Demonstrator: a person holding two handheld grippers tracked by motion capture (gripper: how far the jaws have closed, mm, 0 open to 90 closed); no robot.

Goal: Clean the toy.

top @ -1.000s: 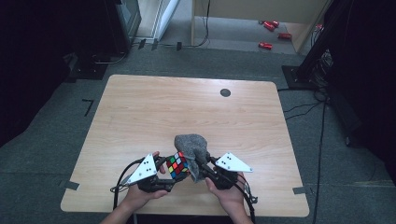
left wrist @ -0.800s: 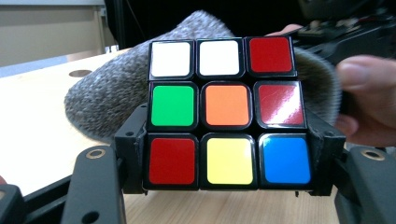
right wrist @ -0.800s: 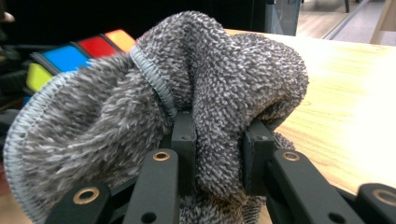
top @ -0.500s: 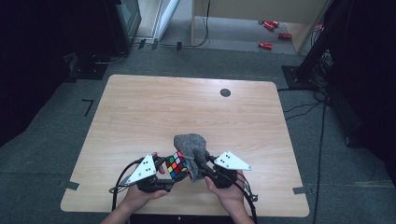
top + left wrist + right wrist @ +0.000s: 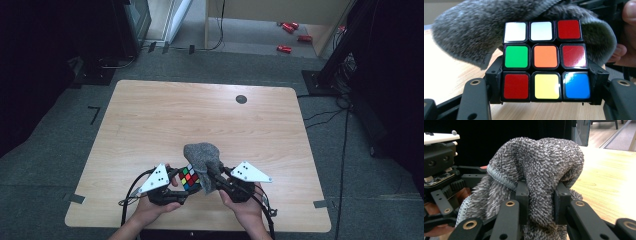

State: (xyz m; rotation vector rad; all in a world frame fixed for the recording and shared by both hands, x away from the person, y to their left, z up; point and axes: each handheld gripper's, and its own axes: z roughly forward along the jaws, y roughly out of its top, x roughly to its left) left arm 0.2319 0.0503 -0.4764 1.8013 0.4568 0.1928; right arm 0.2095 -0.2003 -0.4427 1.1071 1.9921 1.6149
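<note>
Near edge of worktop (image 5: 150, 125). Left gripper (image 5: 172, 182): jaws about half open, clamped on Rubik's cube (image 5: 546, 61). Right gripper (image 5: 220, 177): jaws pinched on grey microfibre cloth (image 5: 536, 170), draped over cube's top. No shift across the last second: likely mid-wipe, cube faces not yet all covered.

The left claw (image 5: 546, 105) grips a puzzle cube (image 5: 546, 60) by its sides above the wooden surface (image 5: 451, 75); a grey fuzzy cloth (image 5: 469, 30) drapes over the cube's top and back, and fingers (image 5: 624, 50) show at the right edge
</note>
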